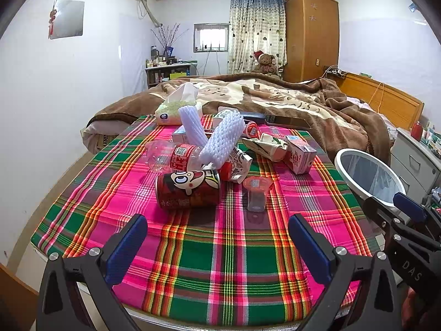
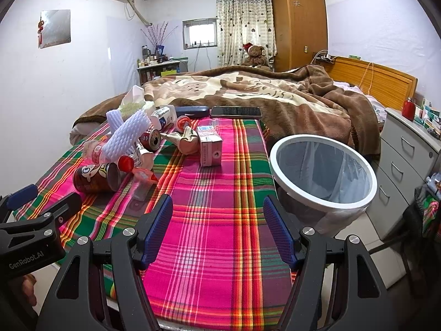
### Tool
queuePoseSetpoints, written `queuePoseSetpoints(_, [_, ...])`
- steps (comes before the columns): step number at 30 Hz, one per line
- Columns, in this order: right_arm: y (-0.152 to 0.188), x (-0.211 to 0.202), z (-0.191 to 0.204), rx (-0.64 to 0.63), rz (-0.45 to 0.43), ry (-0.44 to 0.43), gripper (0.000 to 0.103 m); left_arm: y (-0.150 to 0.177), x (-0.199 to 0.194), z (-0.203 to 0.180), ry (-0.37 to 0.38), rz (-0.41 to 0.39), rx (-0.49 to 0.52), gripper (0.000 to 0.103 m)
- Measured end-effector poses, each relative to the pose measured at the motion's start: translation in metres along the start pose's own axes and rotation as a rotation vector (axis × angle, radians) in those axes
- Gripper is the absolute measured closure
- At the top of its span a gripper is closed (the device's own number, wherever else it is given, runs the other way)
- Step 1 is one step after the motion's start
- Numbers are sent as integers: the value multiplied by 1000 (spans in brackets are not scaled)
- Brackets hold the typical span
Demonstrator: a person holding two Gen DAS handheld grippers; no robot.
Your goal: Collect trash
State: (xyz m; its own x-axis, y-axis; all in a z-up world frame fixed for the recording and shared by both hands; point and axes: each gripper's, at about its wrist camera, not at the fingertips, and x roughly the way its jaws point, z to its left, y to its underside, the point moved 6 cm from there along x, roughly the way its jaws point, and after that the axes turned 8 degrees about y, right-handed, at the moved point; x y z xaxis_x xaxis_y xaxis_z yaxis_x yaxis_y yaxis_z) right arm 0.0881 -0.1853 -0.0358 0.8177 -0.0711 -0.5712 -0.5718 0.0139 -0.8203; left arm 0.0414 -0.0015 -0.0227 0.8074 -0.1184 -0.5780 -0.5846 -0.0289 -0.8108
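Trash lies heaped on the far left half of a plaid cloth (image 1: 220, 262) that covers a small table at the foot of a bed. Nearest the left gripper (image 1: 217, 245) is a red can (image 1: 188, 190), lying on its side with its long axis running left to right, straight ahead of the fingers and well apart from them. Just right of it stands a small clear cup (image 1: 256, 194) with an orange peel lid. Behind these lie a crushed clear bottle (image 1: 171, 158) with a red label, two white foam nets (image 1: 220, 143), a crumpled paper carton (image 1: 266, 146) and a pink milk box (image 1: 299, 155).

Both grippers hover low over the near edge of the cloth, each with its blue-padded fingers spread wide and holding nothing. The right gripper (image 2: 217, 229) faces bare cloth, with the bin (image 2: 322, 171) just to its right, beside the table. This bin has a white round rim and a thin clear liner, and looks empty as far as the view shows.

My judgement is that the left hand is better placed for the can, since the pile sits on its side. The can's smooth metal curve may roll, so closing across its short width seems safer. The foam nets look soft and light; the cup looks thin and easy to crush.
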Motion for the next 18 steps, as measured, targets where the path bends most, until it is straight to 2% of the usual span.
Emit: queuePoseSetpoints(18, [0, 1, 0, 0, 4, 2, 33, 1, 1, 2, 1, 3, -4, 0])
